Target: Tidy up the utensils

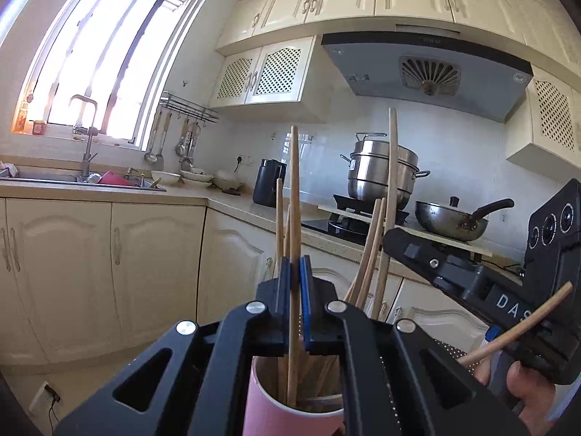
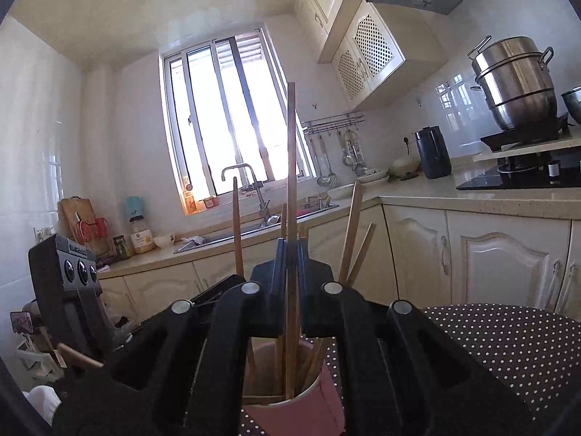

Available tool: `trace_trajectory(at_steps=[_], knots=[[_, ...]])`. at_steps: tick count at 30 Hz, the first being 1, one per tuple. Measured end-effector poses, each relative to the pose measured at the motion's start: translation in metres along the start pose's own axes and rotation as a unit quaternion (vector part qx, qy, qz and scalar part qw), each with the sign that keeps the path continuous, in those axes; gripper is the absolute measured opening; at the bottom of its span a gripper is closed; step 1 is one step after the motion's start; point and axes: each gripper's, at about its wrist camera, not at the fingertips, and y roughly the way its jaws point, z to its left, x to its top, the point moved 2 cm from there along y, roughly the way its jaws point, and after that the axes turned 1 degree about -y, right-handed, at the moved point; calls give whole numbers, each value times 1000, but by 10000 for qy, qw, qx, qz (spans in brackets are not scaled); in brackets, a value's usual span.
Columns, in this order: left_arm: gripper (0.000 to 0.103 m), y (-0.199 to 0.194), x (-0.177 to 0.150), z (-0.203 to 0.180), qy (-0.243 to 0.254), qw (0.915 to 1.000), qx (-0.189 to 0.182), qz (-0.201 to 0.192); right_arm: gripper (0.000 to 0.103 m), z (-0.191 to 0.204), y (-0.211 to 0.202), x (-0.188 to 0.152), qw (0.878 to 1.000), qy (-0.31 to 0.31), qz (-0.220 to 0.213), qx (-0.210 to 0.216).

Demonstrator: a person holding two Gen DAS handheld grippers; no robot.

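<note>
A pink cup (image 1: 287, 414) stands right under both grippers on a black polka-dot cloth (image 2: 508, 345), with several wooden chopsticks upright in it. My left gripper (image 1: 295, 272) is shut on one chopstick (image 1: 295, 181), whose lower end reaches into the cup. In the right wrist view my right gripper (image 2: 290, 254) is shut on another tall chopstick (image 2: 290, 163), whose foot is also inside the pink cup (image 2: 312, 414). From the left wrist view the right gripper (image 1: 387, 238) comes in from the right, with a hand (image 1: 526, 388) on its grip and a further chopstick (image 1: 515, 330) beside that hand.
Cream kitchen cabinets (image 1: 109, 272) and a counter run behind. There is a sink with a tap (image 1: 87, 145) under the window, a black kettle (image 1: 267, 183), and a steel steamer pot (image 1: 381, 174) and a wok (image 1: 450, 219) on the stove. The left gripper's housing (image 2: 69, 269) stands at the left.
</note>
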Motion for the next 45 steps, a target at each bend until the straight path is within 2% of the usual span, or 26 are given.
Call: trace_trajectory(at_steps=[5,8,11,15,16,18,19,20,21,30,34,45], knots=[[8,-11,-1,-2,67,9999,-6,129,6,6,-5,-13,9997,-38,237,-92],[32,-19,-2,-4,128,9998,45,145,6,11,-5,-18,9991,-53,390,-148],[34,-27,1,-7,200,9996,83,204,7,17,-8,-20,9986,-82,473,-234],[48,-38,6,-6,232,9992,211,265,12,22,-14,-21,9974,-27,577,-434],[48,-42,7,-5,242,9990,231,290,15,23,-16,-21,9970,-18,593,-506],[51,-49,9,-5,262,9988,272,319,29,24,-24,-21,9967,41,567,-587],[51,-52,11,-5,282,9985,307,346,32,26,-29,-20,9966,69,535,-620],[52,-57,12,-6,300,9983,335,363,41,27,-33,-19,9964,83,506,-669],[53,-61,13,-6,312,9982,356,381,44,29,-38,-18,9963,88,483,-710],[59,-103,22,-22,447,9973,463,353,44,54,-76,-2,9949,47,418,-916],[66,-125,25,-33,565,9967,528,234,45,64,-95,2,9942,48,413,-988],[74,-164,19,-68,947,9936,571,230,57,88,-139,-1,9901,-43,617,-1259]])
